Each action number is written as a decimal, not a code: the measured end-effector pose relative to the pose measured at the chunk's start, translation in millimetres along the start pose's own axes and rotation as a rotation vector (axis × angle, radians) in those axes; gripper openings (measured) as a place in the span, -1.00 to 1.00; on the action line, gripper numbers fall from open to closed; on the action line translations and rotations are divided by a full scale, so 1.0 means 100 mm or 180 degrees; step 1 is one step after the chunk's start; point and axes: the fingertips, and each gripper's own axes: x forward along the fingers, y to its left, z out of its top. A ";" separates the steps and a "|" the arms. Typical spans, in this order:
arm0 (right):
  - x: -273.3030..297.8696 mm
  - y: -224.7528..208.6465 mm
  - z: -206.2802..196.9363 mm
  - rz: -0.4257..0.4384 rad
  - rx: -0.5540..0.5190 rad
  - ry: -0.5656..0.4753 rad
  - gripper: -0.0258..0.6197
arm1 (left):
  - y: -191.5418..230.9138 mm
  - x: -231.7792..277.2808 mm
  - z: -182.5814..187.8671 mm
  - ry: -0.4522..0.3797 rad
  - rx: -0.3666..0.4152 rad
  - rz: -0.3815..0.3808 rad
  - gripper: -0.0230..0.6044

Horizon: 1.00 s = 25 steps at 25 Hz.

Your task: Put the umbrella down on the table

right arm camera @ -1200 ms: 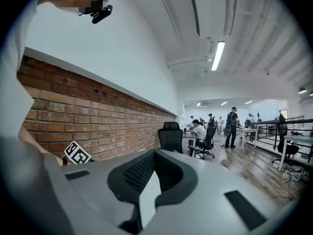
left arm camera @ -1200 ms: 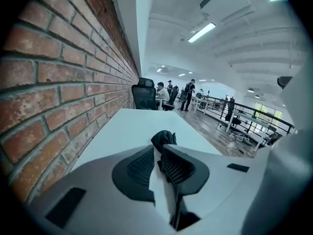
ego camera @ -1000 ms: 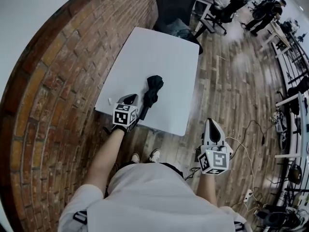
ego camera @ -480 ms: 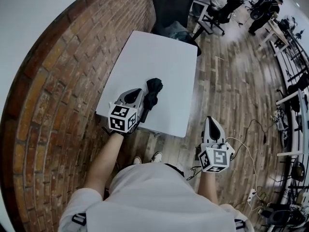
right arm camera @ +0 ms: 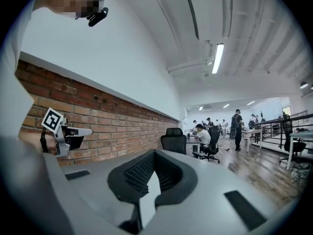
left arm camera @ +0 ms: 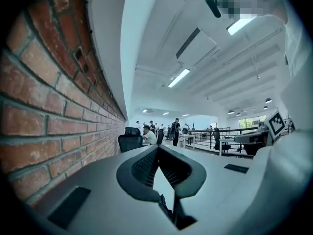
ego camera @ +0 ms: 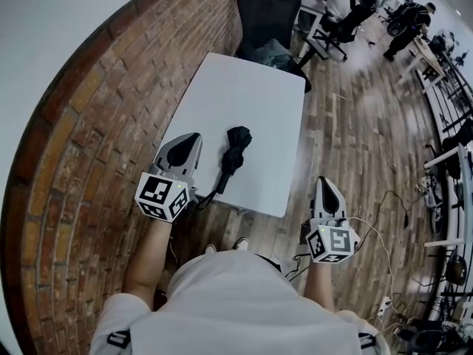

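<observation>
a: how far along is this? start at the left.

b: beside the brick wall (ego camera: 89, 124), the left gripper (ego camera: 186, 140) hangs over the near left corner of the table (ego camera: 251, 87). its jaws are pressed together on nothing. just right of it the umbrella (ego camera: 234, 154), black and folded, lies flat on the white top near the front edge. its handle end points toward the person, and a thin strap (ego camera: 205, 197) trails from it at the edge. far right, the right gripper (ego camera: 324, 183) sits off the table over the wooden floor (ego camera: 355, 139), jaws also together and empty.

a: so the job is done?

b: i'd say so. the umbrella rests on the table and neither gripper touches it. i see nothing left to do except perhaps draw the hands back.

a: do the views differ?

b: yes. only the head view shows the umbrella and where it lies on the table. both gripper views look level across the room, at ceiling lights (left arm camera: 178, 77), a black office chair (right arm camera: 173, 138) and people at desks, so the umbrella is missing from both. they do show the pads up close, meeting with nothing between them. the right gripper view also catches the left gripper against the bricks.
</observation>
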 end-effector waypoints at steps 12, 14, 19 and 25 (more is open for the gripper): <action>0.21 0.03 0.07 0.0081 -0.0007 -0.0069 -0.86 | 0.10 -0.68 0.80 -0.0615 0.0330 0.0347 -0.85; 0.22 0.03 0.06 0.0085 0.0001 -0.0075 -0.86 | 0.06 -0.83 0.77 -0.0636 0.0356 0.0398 -0.85; 0.25 0.06 0.03 0.0111 -0.0018 -0.0060 -0.86 | 0.17 -0.97 0.63 -0.0577 0.0299 0.0590 -0.85; 0.21 -0.01 0.06 0.0026 -0.0048 -0.0071 -0.86 | 0.21 -1.21 0.60 -0.0584 0.0403 0.0830 -0.85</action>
